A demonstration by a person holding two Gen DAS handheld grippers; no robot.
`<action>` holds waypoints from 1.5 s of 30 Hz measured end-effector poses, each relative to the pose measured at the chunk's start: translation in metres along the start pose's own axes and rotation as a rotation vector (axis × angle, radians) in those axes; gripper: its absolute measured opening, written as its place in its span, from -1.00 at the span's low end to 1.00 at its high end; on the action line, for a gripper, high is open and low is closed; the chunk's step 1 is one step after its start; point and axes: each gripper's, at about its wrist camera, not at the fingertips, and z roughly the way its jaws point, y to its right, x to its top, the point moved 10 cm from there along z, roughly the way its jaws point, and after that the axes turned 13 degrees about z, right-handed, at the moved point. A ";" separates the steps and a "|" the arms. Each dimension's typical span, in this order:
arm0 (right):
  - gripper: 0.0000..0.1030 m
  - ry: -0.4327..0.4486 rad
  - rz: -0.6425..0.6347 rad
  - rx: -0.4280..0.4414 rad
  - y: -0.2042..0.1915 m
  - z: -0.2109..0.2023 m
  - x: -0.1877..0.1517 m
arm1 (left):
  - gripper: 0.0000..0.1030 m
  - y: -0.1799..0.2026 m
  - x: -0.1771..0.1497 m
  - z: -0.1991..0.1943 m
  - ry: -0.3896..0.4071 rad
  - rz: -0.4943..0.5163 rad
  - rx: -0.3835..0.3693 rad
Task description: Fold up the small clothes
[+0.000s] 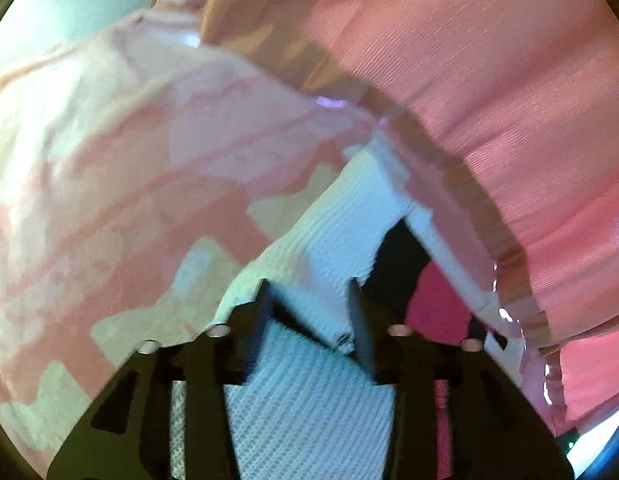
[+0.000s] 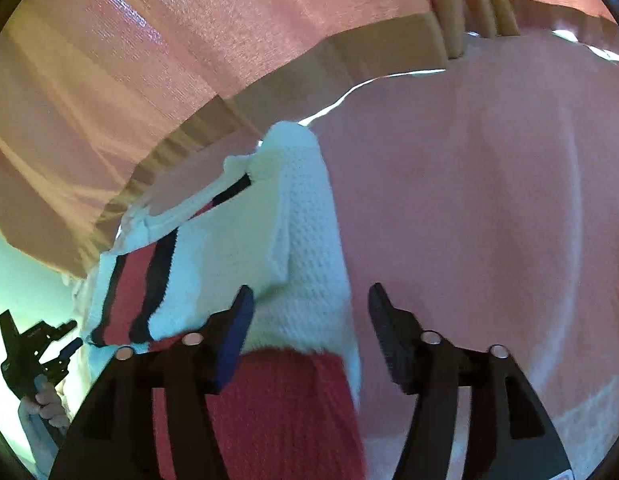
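- The small knitted garment [image 2: 297, 248], white with a red panel and dark stripes, lies on a pink cloth-covered surface [image 2: 489, 220]; whether that is a bed or a tabletop cannot be told.
- Right tongs [image 2: 309, 300] stand apart, one finger over the garment's white edge, the other over bare pink cloth; nothing is pinched between them.
- Left tongs [image 1: 309, 292] are also apart, with a white ribbed fold of the garment [image 1: 341, 216] lying between the fingers, not pressed by the pads.
- In the right wrist view the left tongs [image 2: 65, 338] show at the far left edge, held by a hand [image 2: 49, 406], close to the garment's striped end.
- Behind the garment hangs a pink pleated curtain [image 1: 489, 80] with a tan patterned border [image 1: 449, 160], crowding that side.
- Pale wooden slats [image 2: 453, 12] rise at the top of the right wrist view.
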 end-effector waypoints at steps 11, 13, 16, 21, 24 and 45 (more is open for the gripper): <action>-0.59 -0.045 0.006 0.067 -0.026 0.033 0.012 | -0.39 -0.001 0.002 0.071 -0.097 0.090 0.062; -0.63 0.023 -0.040 0.093 -0.039 0.014 0.020 | -0.58 0.008 0.007 0.064 -0.082 0.061 -0.009; -0.63 0.143 -0.143 0.092 -0.051 -0.017 0.029 | -0.60 0.009 0.011 0.063 -0.063 0.069 0.000; -0.40 0.001 -0.082 -0.010 -0.005 0.031 0.021 | -0.51 0.002 0.005 0.076 -0.086 0.077 0.038; -0.18 0.025 -0.065 -0.021 -0.009 -0.001 0.020 | -0.46 0.007 0.004 0.061 -0.085 0.088 0.040; 0.22 -0.203 -0.124 0.064 0.057 -0.153 -0.253 | 0.22 -0.074 -0.211 -0.114 -0.196 0.237 0.039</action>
